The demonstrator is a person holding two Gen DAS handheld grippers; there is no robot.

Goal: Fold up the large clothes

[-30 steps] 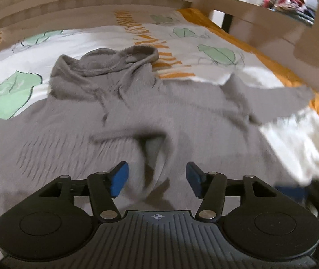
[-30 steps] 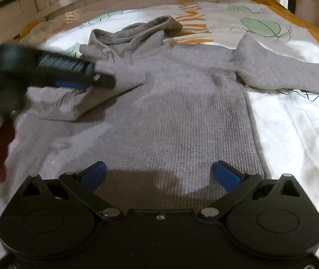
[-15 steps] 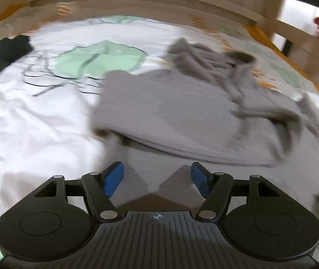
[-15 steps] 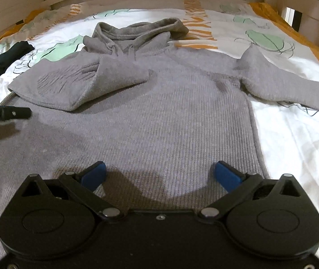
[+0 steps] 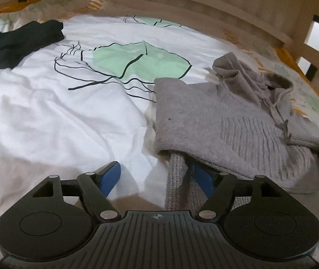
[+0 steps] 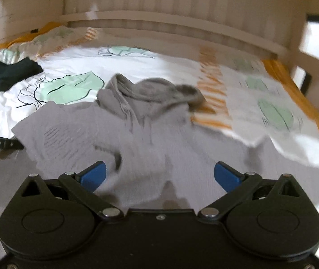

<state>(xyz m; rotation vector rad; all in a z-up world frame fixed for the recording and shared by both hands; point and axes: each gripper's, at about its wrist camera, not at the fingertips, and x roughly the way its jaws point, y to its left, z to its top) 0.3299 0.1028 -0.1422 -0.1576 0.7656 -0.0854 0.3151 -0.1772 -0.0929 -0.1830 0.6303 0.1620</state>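
A grey knit hoodie (image 5: pixel 226 121) lies on the bed, its left sleeve folded over the chest and its hood bunched at the far end. It also shows in the right wrist view (image 6: pixel 137 134). My left gripper (image 5: pixel 157 179) is open at the hoodie's left side edge; the ribbed edge (image 5: pixel 176 179) stands between the jaws, beside the right fingertip. My right gripper (image 6: pixel 159 174) is open wide and empty, low over the hoodie's body. The left gripper's tip (image 6: pixel 0 144) shows at the left in the right wrist view.
The bed has a white sheet (image 5: pixel 58 116) with green leaf prints. A black garment (image 5: pixel 18 42) lies at the far left, also in the right wrist view (image 6: pixel 13 72). A wooden bed rail (image 5: pixel 182 13) runs along the far side. An orange border (image 6: pixel 305 103) marks the right edge.
My left gripper let the sleeve go, swung left and came down to the hoodie's left edge. My right gripper moved forward over the body; its view is blurred.
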